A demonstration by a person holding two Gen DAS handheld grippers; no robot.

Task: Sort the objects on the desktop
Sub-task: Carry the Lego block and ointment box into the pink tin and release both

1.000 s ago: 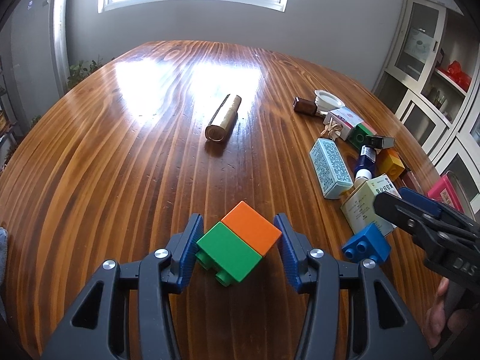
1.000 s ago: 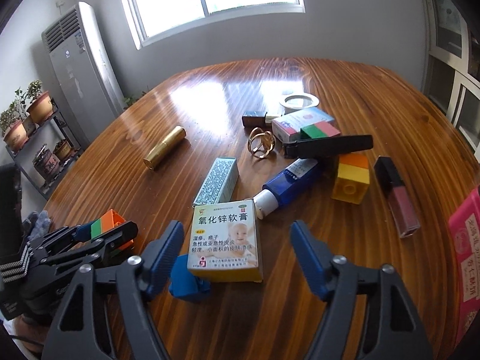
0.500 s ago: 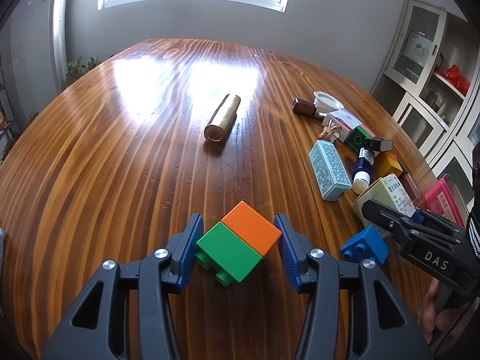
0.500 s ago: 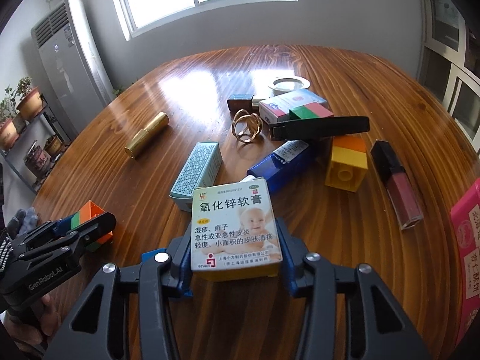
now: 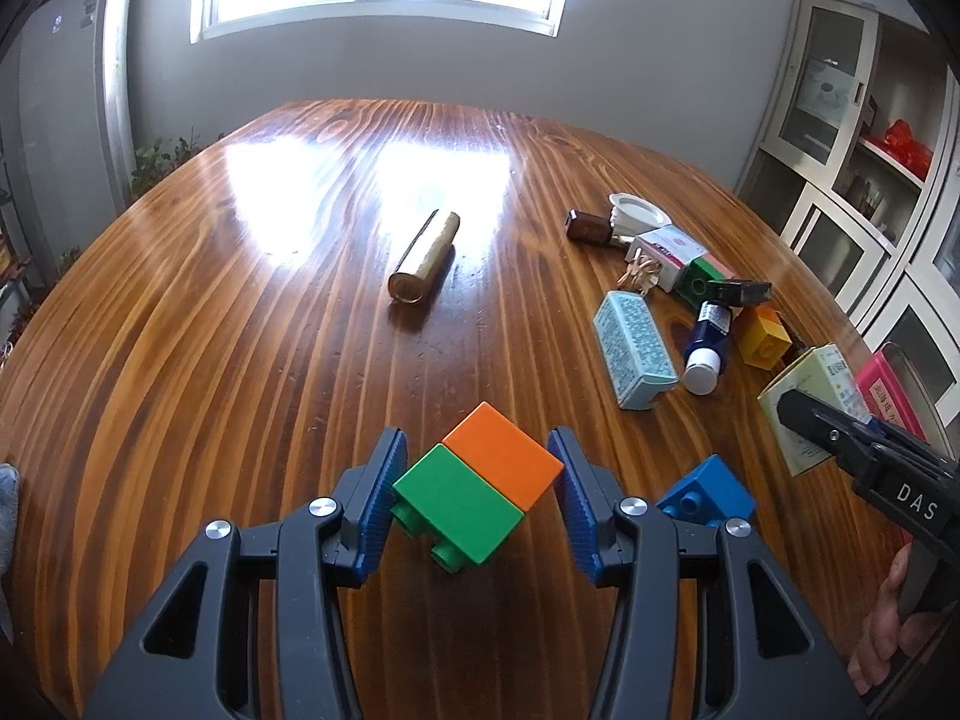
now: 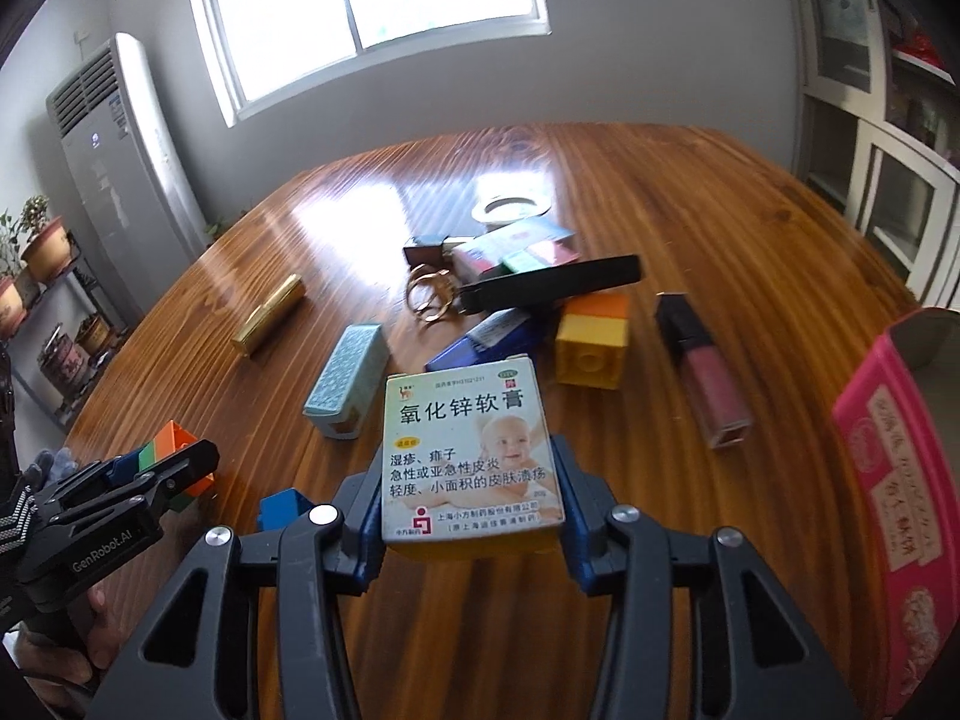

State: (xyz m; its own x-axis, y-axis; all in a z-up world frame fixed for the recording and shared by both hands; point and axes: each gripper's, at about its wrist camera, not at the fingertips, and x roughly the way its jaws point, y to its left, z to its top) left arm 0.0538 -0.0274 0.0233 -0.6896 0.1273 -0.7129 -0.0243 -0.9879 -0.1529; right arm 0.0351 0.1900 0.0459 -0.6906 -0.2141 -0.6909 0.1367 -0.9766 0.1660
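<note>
My left gripper (image 5: 477, 489) is shut on a green and orange block (image 5: 480, 489), held above the wooden table (image 5: 240, 330). My right gripper (image 6: 474, 480) is shut on an ointment box (image 6: 471, 456) with a baby picture and holds it lifted and tilted up off the table. The box also shows at the right of the left wrist view (image 5: 810, 396). A blue block (image 5: 708, 492) lies on the table just right of my left gripper; it also shows in the right wrist view (image 6: 282, 507).
A gold tube (image 5: 426, 258) lies mid-table. A cluster on the right holds a teal box (image 6: 345, 378), blue tube (image 6: 486, 339), yellow and orange block (image 6: 591, 339), black clip (image 6: 552, 282), lip gloss (image 6: 702, 369), gold rings (image 6: 429, 294) and pink box (image 6: 894, 468).
My right gripper closed on the ointment box and lifted it off the table, tilting it up. My left gripper kept holding the green and orange block, nearly still.
</note>
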